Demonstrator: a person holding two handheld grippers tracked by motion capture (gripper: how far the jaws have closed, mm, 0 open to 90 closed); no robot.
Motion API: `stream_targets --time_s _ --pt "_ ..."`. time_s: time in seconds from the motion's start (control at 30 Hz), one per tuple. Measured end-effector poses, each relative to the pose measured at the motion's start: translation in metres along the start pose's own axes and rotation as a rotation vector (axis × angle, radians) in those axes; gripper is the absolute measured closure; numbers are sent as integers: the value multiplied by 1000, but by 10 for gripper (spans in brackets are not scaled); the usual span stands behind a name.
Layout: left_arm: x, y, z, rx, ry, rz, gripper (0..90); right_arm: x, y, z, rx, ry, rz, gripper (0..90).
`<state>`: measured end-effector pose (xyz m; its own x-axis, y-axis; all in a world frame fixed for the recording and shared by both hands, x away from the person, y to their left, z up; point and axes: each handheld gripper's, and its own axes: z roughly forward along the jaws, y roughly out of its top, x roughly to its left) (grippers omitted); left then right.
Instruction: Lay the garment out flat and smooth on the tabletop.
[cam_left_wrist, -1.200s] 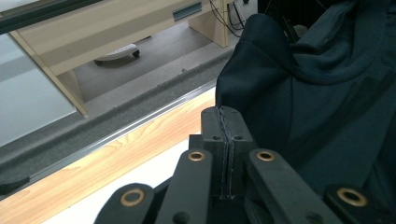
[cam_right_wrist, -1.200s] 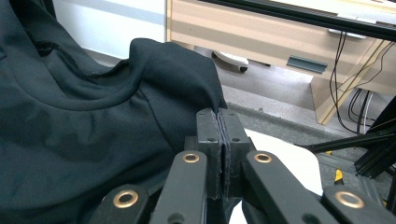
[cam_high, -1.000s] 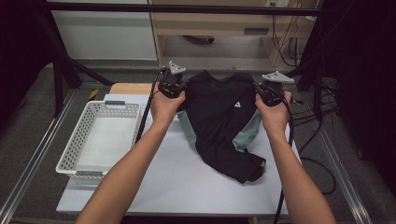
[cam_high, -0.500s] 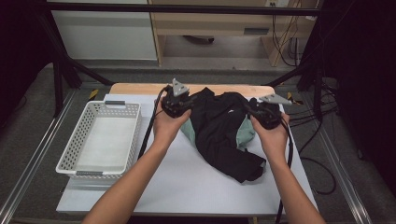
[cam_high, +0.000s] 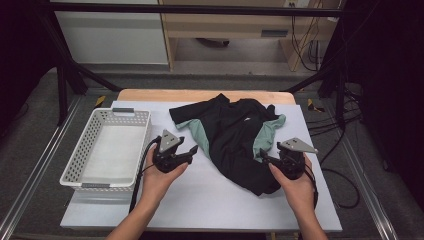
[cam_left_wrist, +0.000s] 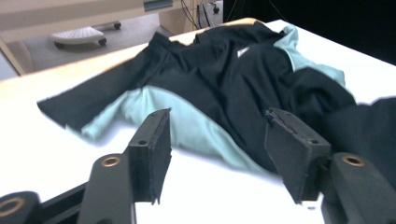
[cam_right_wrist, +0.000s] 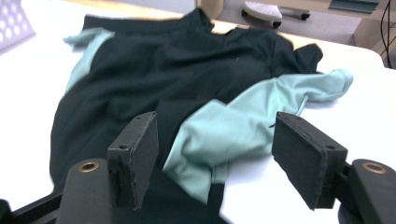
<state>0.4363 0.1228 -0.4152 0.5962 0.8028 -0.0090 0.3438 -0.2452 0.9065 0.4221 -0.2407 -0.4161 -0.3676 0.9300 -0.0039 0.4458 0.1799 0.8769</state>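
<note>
shirt: the black shirt (cam_high: 232, 137) with mint-green side panels lies crumpled on the white table top (cam_high: 200, 200), between your two tongs and a little ahead of them.
left tongs: your left tongs (cam_high: 186, 152) sit just beside the shirt's left green panel, jaws spread, nothing between them; in the left gripper view (cam_left_wrist: 217, 140) the cloth lies just beyond the pads.
right tongs: your right tongs (cam_high: 267, 159) point at the shirt's lower right edge, jaws spread and empty; in the right gripper view (cam_right_wrist: 215, 154) the green sleeve lies in front of the gap.
what changed: a second ago you held the shirt up by its shoulders at the far edge; since then both pairs of jaws have just been opening, the shirt has dropped, and your hands have come down and back toward you.
meaning: the shirt is laid down but rumpled, so it likely needs a fresh grip to straighten or fold.
basket: the white basket (cam_high: 107, 150) waits to the left of your left tongs.
</note>
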Motion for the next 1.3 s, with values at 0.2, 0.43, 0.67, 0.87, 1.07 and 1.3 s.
stream_targets --time_s 0.2,0.43,0.67,0.87,1.07,1.3 --pt "-1 -13 -14 -16 10 -2 294 10 -9 -10 34 15 -8 285" --pt "-7 -28 -22 5 -25 -36 215 25 -20 -19 103 41 -65 253" --pt "-15 -46 -38 26 -57 -30 144 35 -25 -22 136 83 -98 247" --pt "-17 -46 -39 -25 -59 -21 132 46 -22 -21 139 73 -133 223" --pt "-18 -50 -36 -8 -55 -1 100 47 -25 -17 164 58 -147 189" --pt "-16 -52 -37 -2 -45 -11 91 54 -27 -12 201 62 -191 186"
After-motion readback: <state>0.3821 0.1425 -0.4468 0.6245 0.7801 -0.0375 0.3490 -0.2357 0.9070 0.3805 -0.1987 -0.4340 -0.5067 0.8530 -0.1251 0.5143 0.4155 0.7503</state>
